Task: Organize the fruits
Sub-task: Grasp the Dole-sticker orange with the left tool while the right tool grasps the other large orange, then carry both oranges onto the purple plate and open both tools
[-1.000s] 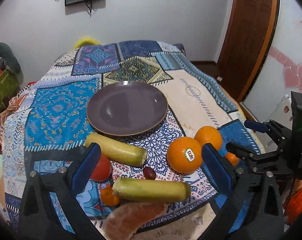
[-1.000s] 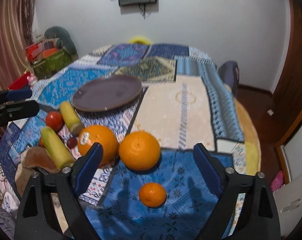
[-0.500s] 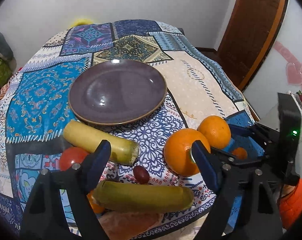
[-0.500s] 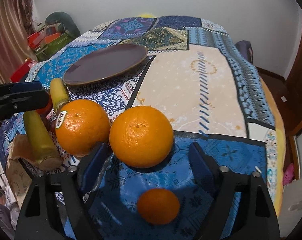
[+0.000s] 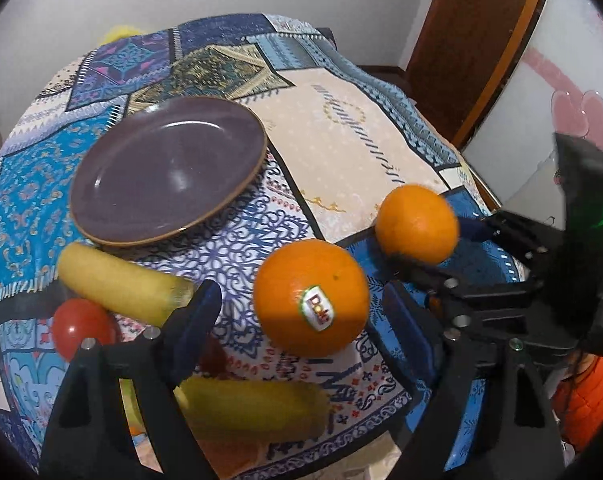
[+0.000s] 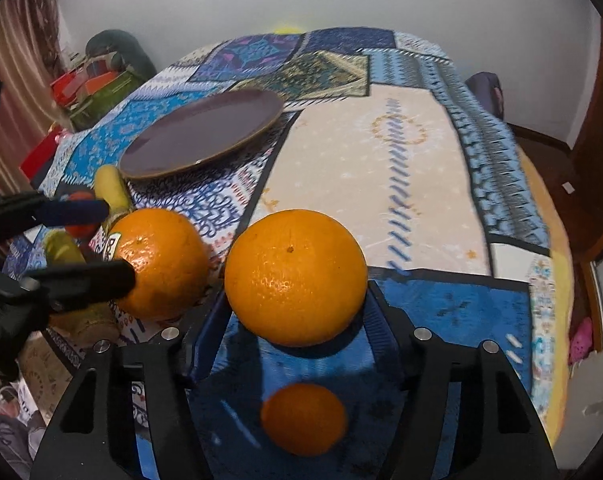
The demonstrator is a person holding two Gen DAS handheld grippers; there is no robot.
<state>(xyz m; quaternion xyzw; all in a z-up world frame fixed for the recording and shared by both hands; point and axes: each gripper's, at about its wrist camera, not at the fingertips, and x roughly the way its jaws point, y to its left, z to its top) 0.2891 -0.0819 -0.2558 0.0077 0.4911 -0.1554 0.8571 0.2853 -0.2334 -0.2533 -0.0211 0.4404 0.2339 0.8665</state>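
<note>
At the bottom of the right wrist view a small mandarin [image 6: 303, 419] lies between the right gripper's [image 6: 291, 312] arms; just above it the jaws, which have just been closing, bracket a plain orange [image 6: 295, 276] at frame centre, though I cannot tell whether the pads press it. In the left wrist view the left gripper [image 5: 301, 320] stands released around the stickered orange [image 5: 311, 298], gaps either side. Bananas [image 5: 121, 286] lie lower left, the purple plate [image 5: 167, 174] upper left on the patterned cloth [image 5: 361, 140].
</note>
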